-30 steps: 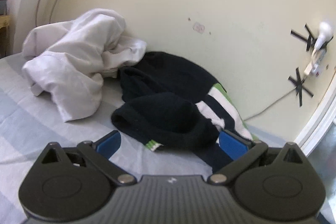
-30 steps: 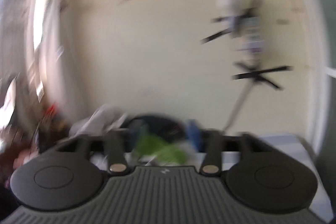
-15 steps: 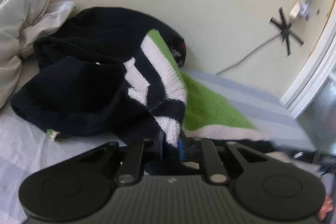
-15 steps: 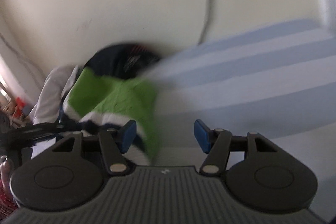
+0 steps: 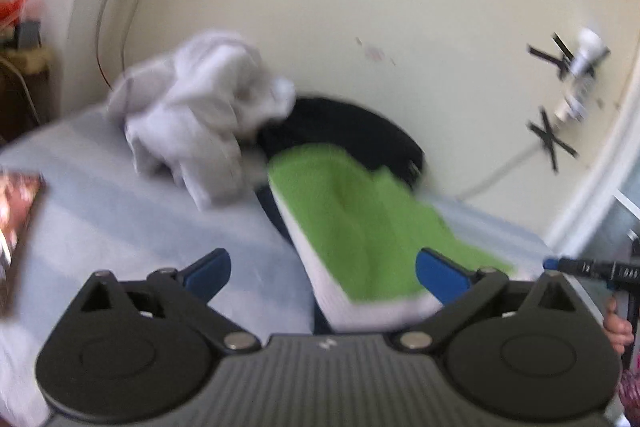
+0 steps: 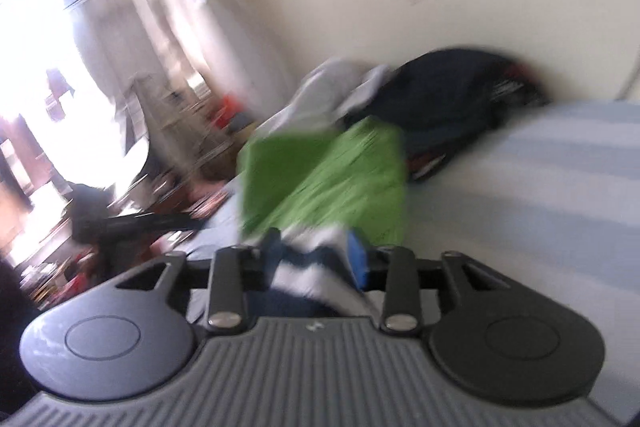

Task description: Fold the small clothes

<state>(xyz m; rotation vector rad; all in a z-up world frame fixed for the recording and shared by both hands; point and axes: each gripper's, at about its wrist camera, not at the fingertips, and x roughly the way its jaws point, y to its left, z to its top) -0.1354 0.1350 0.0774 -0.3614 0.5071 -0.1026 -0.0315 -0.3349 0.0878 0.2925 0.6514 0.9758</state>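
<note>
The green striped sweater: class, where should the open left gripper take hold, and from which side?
Grip the white-banded hem corner of the green striped sweater nearest the left gripper, coming in low from the front. That edge lies flat and free; the right gripper seems to pinch the other end.

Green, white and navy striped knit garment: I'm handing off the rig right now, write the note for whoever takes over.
Left gripper: open, jaws just reopened, empty, over the bed's blue-striped sheet.
Right gripper: jaws just closing on the white and navy end of the green, white and navy striped knit garment.
Crumpled white cloth and dark navy garment piled against the wall.
Done: striped garment drawn out of the pile.
Left: spread it flat, fold it, then the others.
</note>
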